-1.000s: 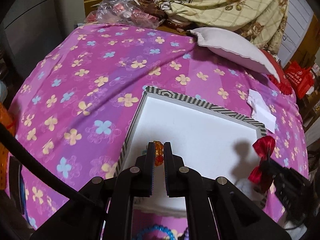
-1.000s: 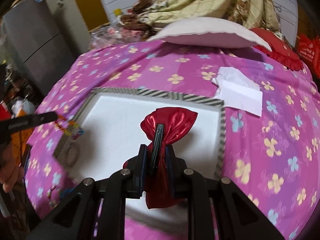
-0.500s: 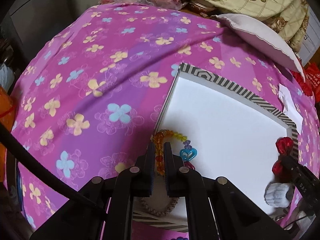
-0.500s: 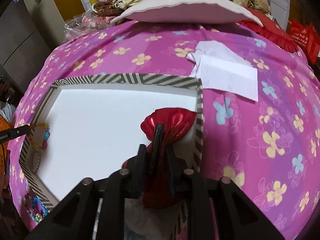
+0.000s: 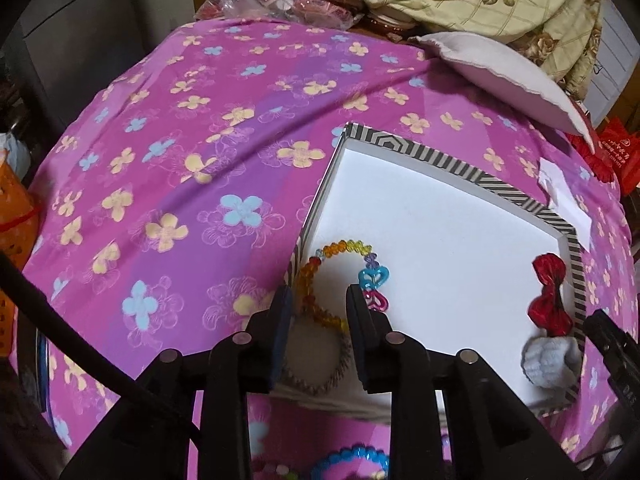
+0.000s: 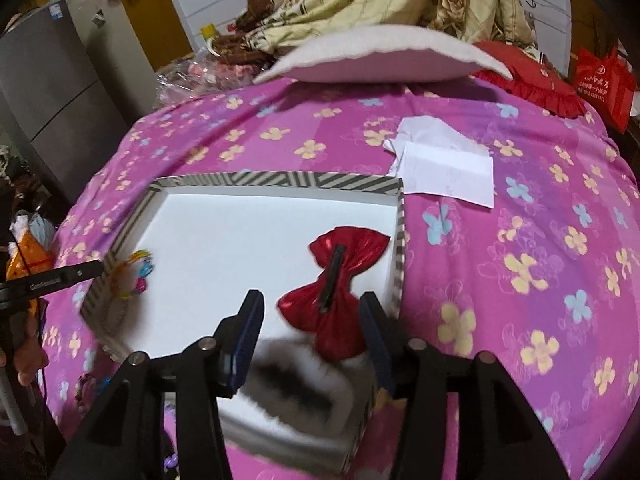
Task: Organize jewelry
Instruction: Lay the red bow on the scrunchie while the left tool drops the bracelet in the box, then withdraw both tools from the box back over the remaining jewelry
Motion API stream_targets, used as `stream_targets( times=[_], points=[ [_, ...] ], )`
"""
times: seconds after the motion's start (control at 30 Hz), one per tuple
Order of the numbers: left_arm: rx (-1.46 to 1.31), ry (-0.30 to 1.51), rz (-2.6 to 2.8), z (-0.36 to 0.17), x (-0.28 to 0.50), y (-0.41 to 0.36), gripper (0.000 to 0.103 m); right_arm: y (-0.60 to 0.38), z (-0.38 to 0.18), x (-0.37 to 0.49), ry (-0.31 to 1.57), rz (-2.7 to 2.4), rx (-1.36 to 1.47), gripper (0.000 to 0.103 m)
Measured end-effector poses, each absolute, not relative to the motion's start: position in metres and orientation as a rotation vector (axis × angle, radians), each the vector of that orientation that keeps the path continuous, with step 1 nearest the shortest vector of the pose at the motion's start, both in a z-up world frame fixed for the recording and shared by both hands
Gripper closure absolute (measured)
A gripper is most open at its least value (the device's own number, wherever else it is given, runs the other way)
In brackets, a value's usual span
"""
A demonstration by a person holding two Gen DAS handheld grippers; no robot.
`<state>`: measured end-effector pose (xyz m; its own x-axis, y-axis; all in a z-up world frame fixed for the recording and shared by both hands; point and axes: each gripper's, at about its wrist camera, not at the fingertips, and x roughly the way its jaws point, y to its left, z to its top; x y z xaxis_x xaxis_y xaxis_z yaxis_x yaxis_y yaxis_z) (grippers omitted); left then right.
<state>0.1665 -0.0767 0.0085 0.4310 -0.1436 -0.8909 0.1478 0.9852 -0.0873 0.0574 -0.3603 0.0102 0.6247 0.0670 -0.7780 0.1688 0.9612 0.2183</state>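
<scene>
Both grippers released, items down in the striped box [image 5: 472,172] on the bed [image 5: 168,184].

Left gripper [image 5: 316,312]: fingers have just been opening and now stand apart, pressing on nothing. The beaded bracelet [image 5: 320,276] lies between and beyond them in the box's left corner, free, with its heart charms [image 5: 372,284] trailing right. A second ago I had it pinched above the box.

Right gripper [image 6: 312,320]: fingers likewise have just opened. The red bow clip [image 6: 340,284] lies between them against the box's right wall, untouched; earlier it hung clamped by its black clip bar.

Handling, my estimate: bracelet light, limp, beads slick and likely to slide, so pinch across the strand, not the charms. Bow soft, crushable foil fabric; take it by the stiff clip bar.

More beads [image 5: 352,460] remain on the bed at its near edge.
</scene>
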Motion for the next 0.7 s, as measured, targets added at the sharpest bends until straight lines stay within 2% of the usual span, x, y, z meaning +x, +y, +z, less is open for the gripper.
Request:
stream_targets(
  times=[0.27, 0.7],
  points=[
    [0.034, 1.059, -0.179, 0.026, 0.124, -0.067, 0.058, -0.333, 0.027, 0.013, 0.867, -0.042, 0.253, 0.042],
    [0.062, 0.980, -0.165, 0.041, 0.047, -0.044, 0.058, -0.293, 0.023, -0.046, 0.864, -0.005, 0.265, 0.041]
  ],
)
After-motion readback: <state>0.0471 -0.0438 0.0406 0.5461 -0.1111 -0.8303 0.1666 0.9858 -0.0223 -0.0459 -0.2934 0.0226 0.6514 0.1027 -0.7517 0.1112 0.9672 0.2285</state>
